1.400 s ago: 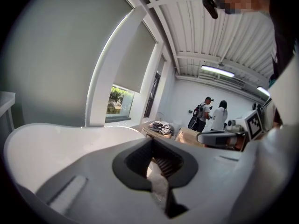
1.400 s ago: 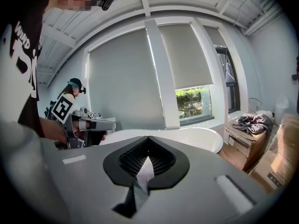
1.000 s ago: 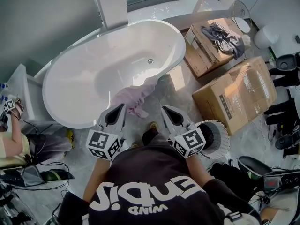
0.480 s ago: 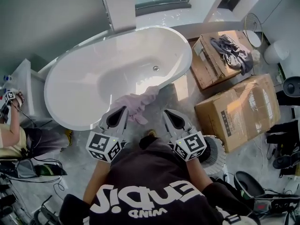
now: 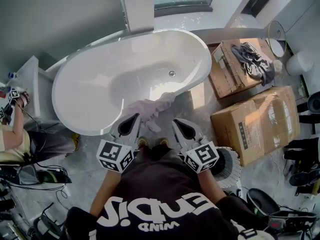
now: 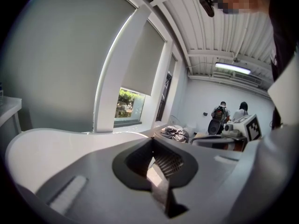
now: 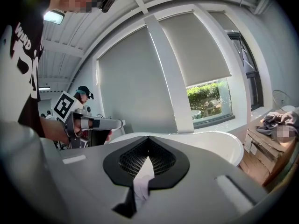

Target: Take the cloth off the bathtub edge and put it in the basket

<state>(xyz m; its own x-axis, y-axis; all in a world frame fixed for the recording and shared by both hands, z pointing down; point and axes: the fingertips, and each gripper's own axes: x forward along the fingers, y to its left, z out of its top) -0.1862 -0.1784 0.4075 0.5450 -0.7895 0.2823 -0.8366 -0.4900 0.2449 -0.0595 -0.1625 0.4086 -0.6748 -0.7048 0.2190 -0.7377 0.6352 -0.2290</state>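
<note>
The pale pink cloth (image 5: 150, 108) is draped over the bathtub (image 5: 95, 89) rim at frame centre. It looks light and limp and will likely trail, so pinch the bunched fold on the rim. Left tongs (image 5: 132, 120) and right tongs (image 5: 180, 125) are pressed together, empty, just below it. The basket (image 5: 232, 161) sits lower right.

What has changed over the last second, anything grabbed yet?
Little. Both grippers drifted slightly toward the bathtub; the left gripper and right gripper hover just short of the cloth. Nothing was grabbed or let go. The cloth stays draped over the bathtub edge; both sets of fingers stay shut and empty.
</note>
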